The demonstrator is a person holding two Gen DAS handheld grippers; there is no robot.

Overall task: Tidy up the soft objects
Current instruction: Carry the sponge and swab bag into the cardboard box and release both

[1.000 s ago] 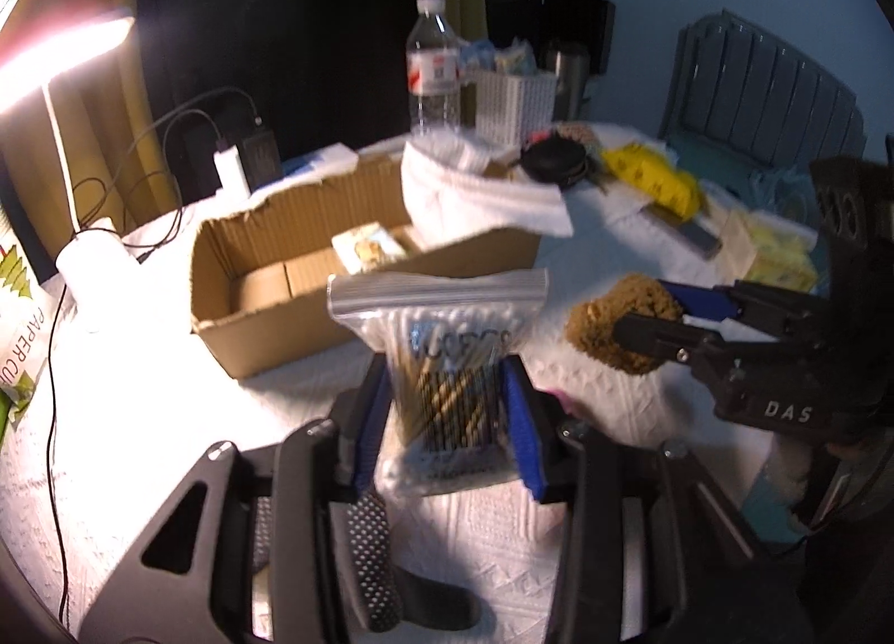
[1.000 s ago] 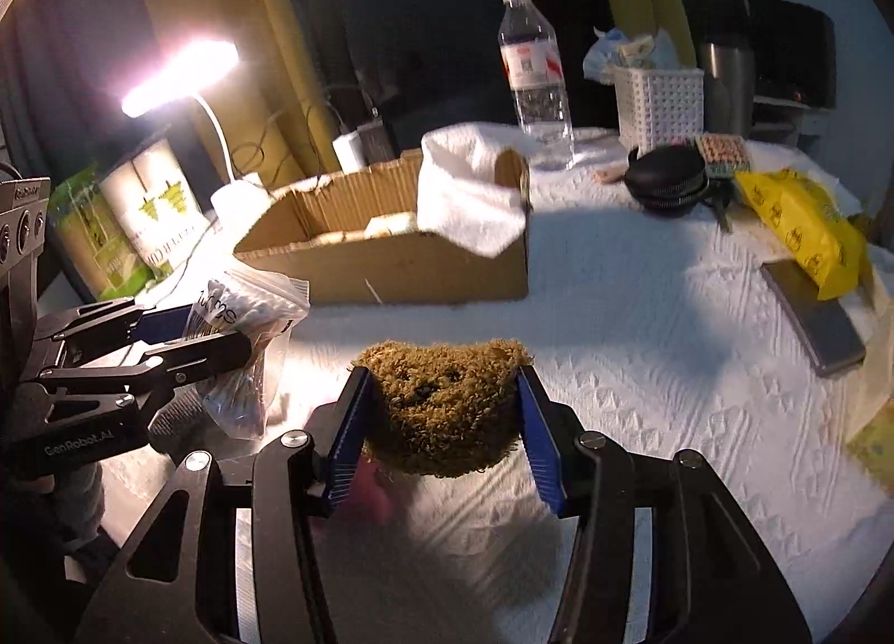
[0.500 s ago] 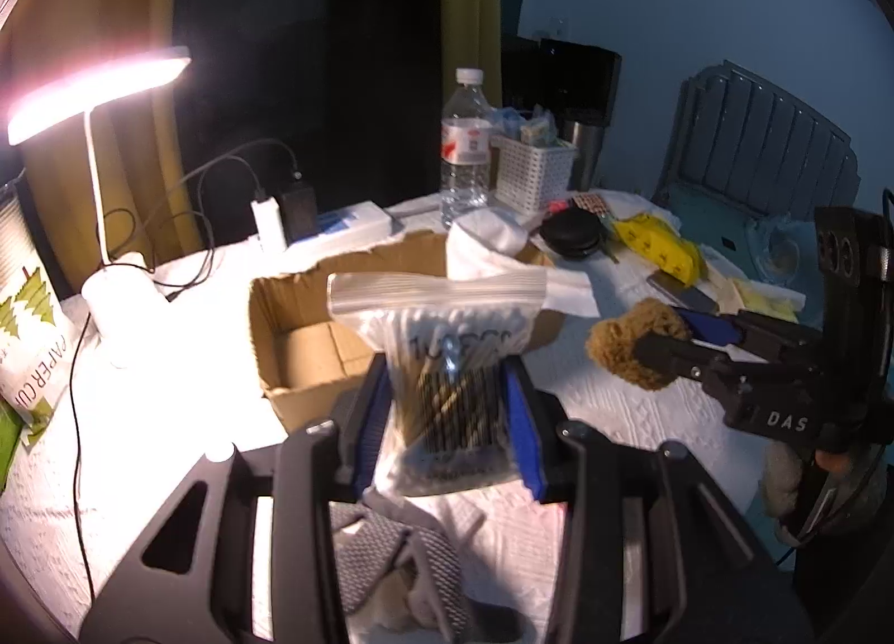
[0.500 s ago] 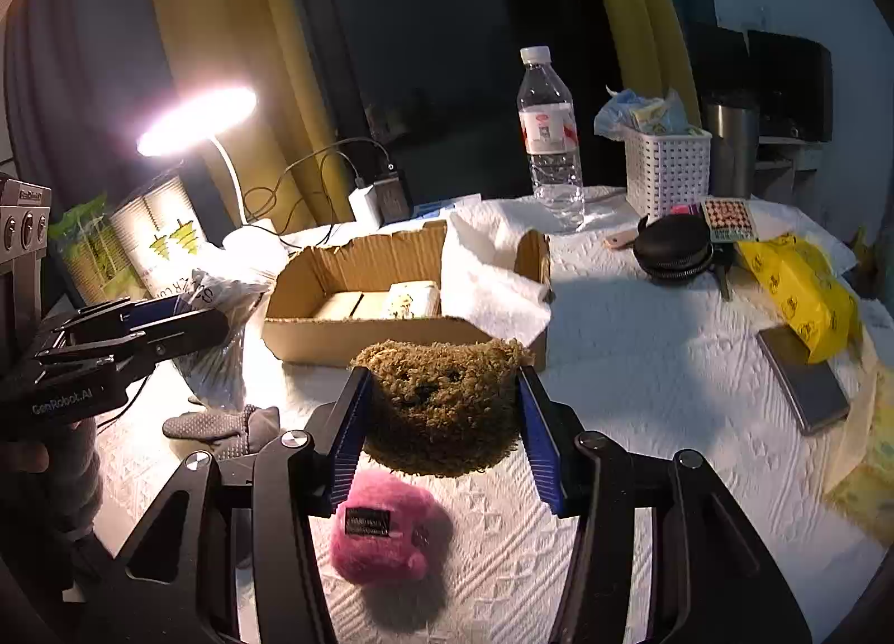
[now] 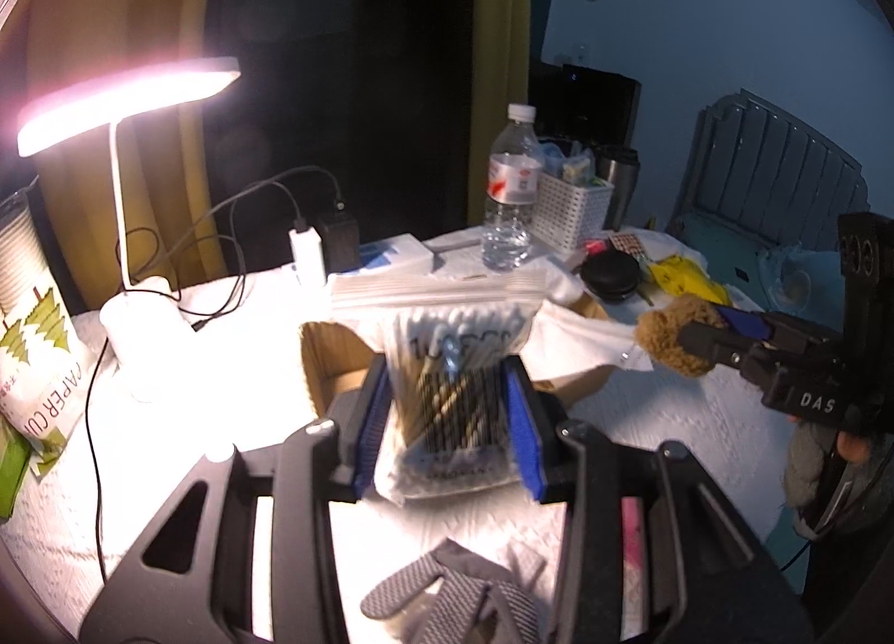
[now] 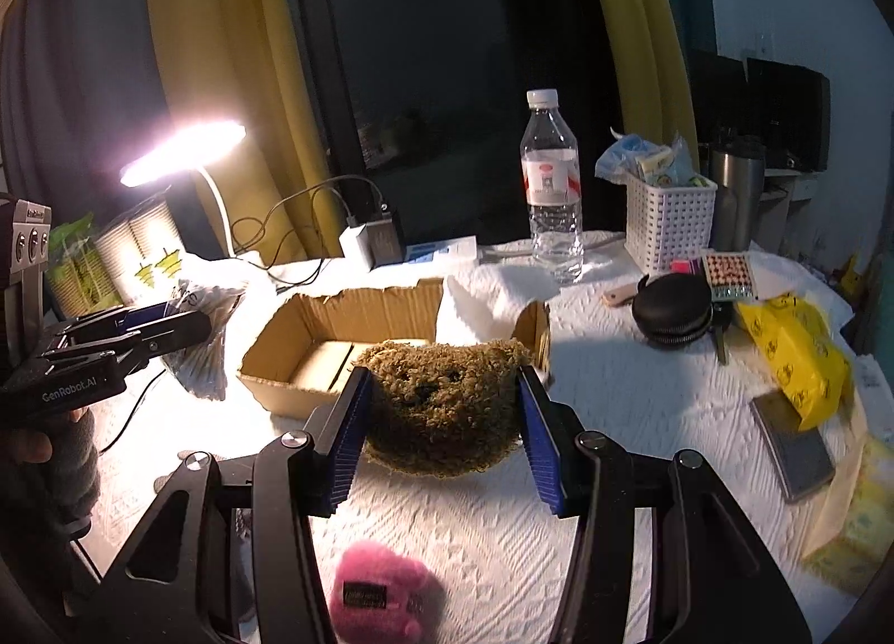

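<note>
My left gripper (image 5: 447,420) is shut on a clear zip bag of cotton swabs (image 5: 452,359) and holds it in the air in front of the cardboard box (image 5: 321,359). My right gripper (image 6: 444,415) is shut on a brown fuzzy bear plush (image 6: 444,398), held above the table near the box (image 6: 279,331). The right gripper and plush (image 5: 670,334) show at the right of the left wrist view. The left gripper with the bag (image 6: 207,342) shows at the left of the right wrist view. A white cloth (image 6: 480,309) hangs over the box's right end.
A pink plush (image 6: 380,596) and a grey glove (image 5: 447,599) lie on the white table cover below the grippers. A lit desk lamp (image 5: 123,108), cables, a water bottle (image 6: 550,186), a white basket (image 6: 667,219), a black round case (image 6: 673,309), a yellow packet (image 6: 799,353) and a phone (image 6: 793,448) stand around.
Both grippers have risen with their loads. The bag and the plush now sit higher over the table, with the pink plush and grey glove uncovered beneath them.
</note>
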